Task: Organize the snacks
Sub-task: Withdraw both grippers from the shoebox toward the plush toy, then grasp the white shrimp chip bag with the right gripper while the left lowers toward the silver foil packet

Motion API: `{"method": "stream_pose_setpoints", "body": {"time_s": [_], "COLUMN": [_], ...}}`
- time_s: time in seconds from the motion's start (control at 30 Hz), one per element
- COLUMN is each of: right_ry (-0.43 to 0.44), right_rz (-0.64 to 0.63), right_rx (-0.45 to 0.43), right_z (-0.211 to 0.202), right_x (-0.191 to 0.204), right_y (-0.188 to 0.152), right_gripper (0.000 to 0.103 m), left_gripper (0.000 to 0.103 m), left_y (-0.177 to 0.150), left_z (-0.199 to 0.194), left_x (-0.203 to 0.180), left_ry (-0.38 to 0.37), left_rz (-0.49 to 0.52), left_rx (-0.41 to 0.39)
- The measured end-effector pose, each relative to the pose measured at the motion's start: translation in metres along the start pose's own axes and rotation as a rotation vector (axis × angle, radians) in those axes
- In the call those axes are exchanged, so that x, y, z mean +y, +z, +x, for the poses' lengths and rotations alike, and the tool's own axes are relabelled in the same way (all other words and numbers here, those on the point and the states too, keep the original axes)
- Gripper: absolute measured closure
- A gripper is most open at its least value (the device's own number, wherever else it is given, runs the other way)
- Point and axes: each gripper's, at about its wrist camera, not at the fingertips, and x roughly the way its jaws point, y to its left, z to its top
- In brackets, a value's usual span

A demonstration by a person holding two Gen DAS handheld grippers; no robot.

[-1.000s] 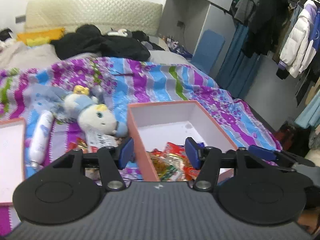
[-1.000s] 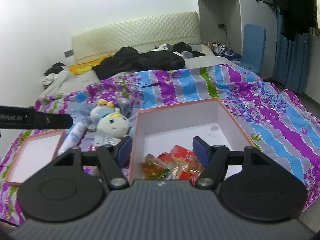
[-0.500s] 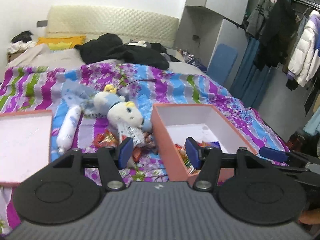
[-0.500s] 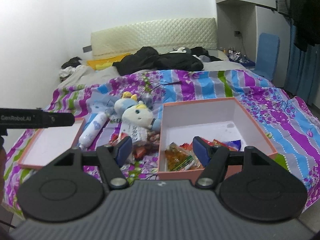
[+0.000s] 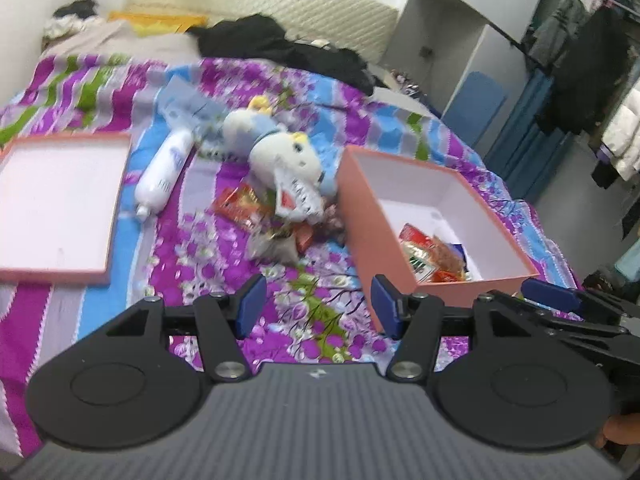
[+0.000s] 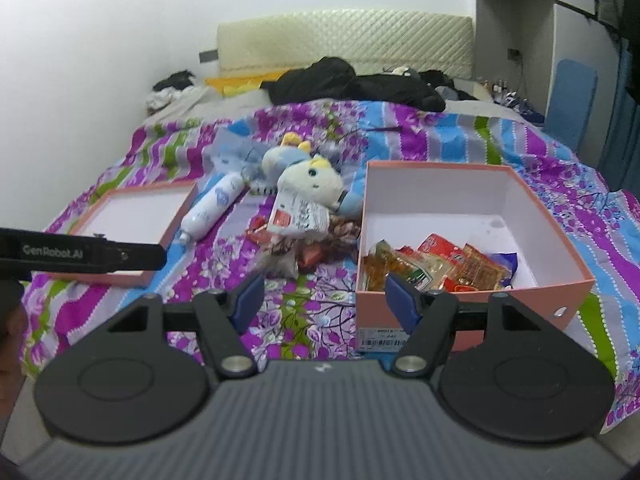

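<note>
Hovering over the foot of the bed, the left gripper (image 5: pixel 316 304) has its blue pads apart with only bedspread showing between them; the right gripper (image 6: pixel 324 300) is likewise parted and holds nothing. From the right wrist view, the pink box (image 6: pixel 560 240) sits at about two o'clock, with several snack packets (image 6: pixel 440 264) heaped in its near corner. At twelve o'clock more loose snacks (image 6: pixel 304 248) lie on the striped bedspread (image 6: pixel 304 320), just beside the box's left wall and under a plush toy (image 6: pixel 312 176). A white bottle (image 6: pixel 212 208) lies at eleven o'clock, the box lid (image 6: pixel 132 216) at ten. Farther off, dark clothes (image 6: pixel 352 84) are piled before a quilted headboard (image 6: pixel 344 44). In the left wrist view, coats on a rail (image 5: pixel 592 52) hang at two o'clock.
</note>
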Motion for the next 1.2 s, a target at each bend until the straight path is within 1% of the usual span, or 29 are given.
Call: {"method": "stream_pose_setpoints", "body": {"time_s": [0.1, 0.17, 0.27, 0.33, 0.43, 0.53, 0.6, 0.67, 0.77, 0.83, 0.93, 1.07, 1.17, 1.2], "right_ry": [0.008, 0.001, 0.005, 0.002, 0.006, 0.040, 0.064, 0.074, 0.117, 0.141, 0.163, 0.176, 0.202, 0.197], "right_rz": [-0.036, -0.077, -0.132, -0.162, -0.177, -0.136, -0.097, -0.075, -0.026, 0.001, 0.003, 0.012, 0.023, 0.017], "right_rx": [0.019, 0.032, 0.054, 0.063, 0.085, 0.123, 0.142, 0.169, 0.210, 0.250, 0.280, 0.333, 0.376, 0.384], "right_z": [0.014, 0.026, 0.047, 0.064, 0.092, 0.120, 0.140, 0.162, 0.198, 0.222, 0.252, 0.288, 0.310, 0.316], "right_x": [0.003, 0.005, 0.009, 0.010, 0.009, 0.004, 0.000, 0.001, 0.003, 0.004, 0.010, 0.015, 0.017, 0.019], "right_y": [0.001, 0.001, 0.002, 0.005, 0.013, 0.027, 0.038, 0.049, 0.064, 0.072, 0.083, 0.092, 0.096, 0.097], "right_gripper": [0.034, 0.034, 0.035, 0.035, 0.035, 0.035, 0.035, 0.035, 0.035, 0.035, 0.035, 0.035, 0.035, 0.035], "left_gripper": [0.040, 0.040, 0.036, 0.036, 0.036, 0.033, 0.025, 0.023, 0.022, 0.022, 0.022, 0.022, 0.022, 0.022], "left_y": [-0.005, -0.007, -0.009, -0.009, -0.007, -0.004, -0.001, 0.003, 0.009, 0.012, 0.016, 0.018, 0.021, 0.021], "left_z": [0.016, 0.030, 0.056, 0.076, 0.104, 0.133, 0.152, 0.169, 0.191, 0.209, 0.232, 0.260, 0.273, 0.275], "left_x": [0.017, 0.027, 0.043, 0.052, 0.058, 0.062, 0.065, 0.067, 0.068, 0.073, 0.080, 0.086, 0.087, 0.086], "left_ry": [-0.006, 0.007, 0.010, 0.013, 0.010, 0.017, 0.022, 0.024, 0.008, -0.015, -0.045, -0.048, -0.062, -0.066], "left_rz": [-0.053, -0.072, -0.109, -0.113, -0.078, -0.060, -0.062, -0.061, -0.049, -0.066, -0.111, -0.133, -0.122, -0.114], "left_rx": [0.011, 0.019, 0.035, 0.046, 0.052, 0.052, 0.041, 0.030, 0.013, 0.010, 0.011, 0.026, 0.029, 0.028]}}
